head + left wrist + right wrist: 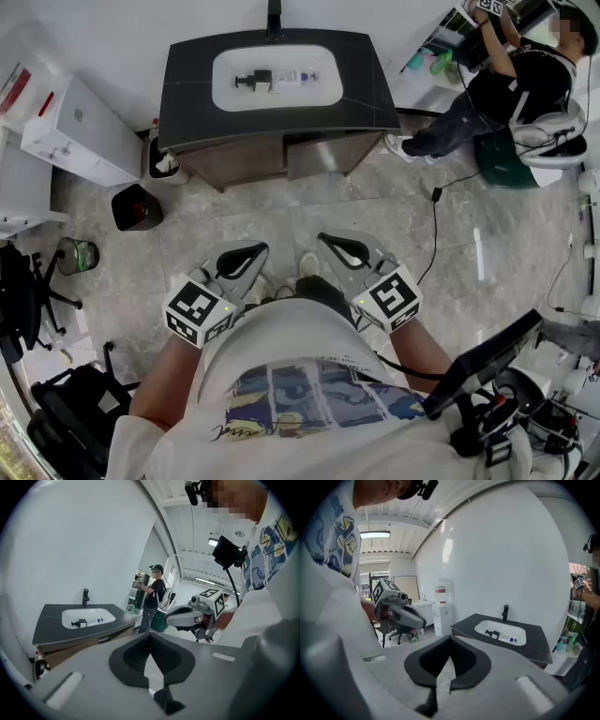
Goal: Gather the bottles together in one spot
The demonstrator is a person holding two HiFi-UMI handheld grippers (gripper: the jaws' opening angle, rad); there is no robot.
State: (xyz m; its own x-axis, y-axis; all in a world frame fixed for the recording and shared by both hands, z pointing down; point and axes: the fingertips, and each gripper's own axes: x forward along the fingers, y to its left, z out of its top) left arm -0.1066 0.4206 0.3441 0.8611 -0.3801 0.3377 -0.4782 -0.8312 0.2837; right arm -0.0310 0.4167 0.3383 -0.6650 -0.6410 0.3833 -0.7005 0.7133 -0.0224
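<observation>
**Both tongs shut and empty, bottles lying in the sink**

The person stands on the tiled floor [375, 197], well back from a dark worktop [187, 89] set against the white wall. Both tongs are held close in front of the body, side by side and slightly apart, pointing forward and a little downward towards the worktop.

The left tongs [251, 255] have their jaws closed, the tips meeting with nothing between them; only floor shows through the narrow slit behind the tips in the left gripper view [150, 637]. The right tongs [336, 247] are closed in the same way and hold nothing [450, 637]. Each gripper view shows the other tongs off to one side, clear of any object.

The bottles [281, 79] lie in the white sink [281, 56] sunk into the worktop, below a dark tap [274, 17]. A dark-topped one lies to the left and a pale one with a blue end to the right. They are too small to count with certainty. They lie close together and well apart from both tongs.

A black bin [137, 206] stands on the floor left of the worktop. A second person [511, 84] sits at the upper right, with small green containers [427, 62] nearby.
</observation>
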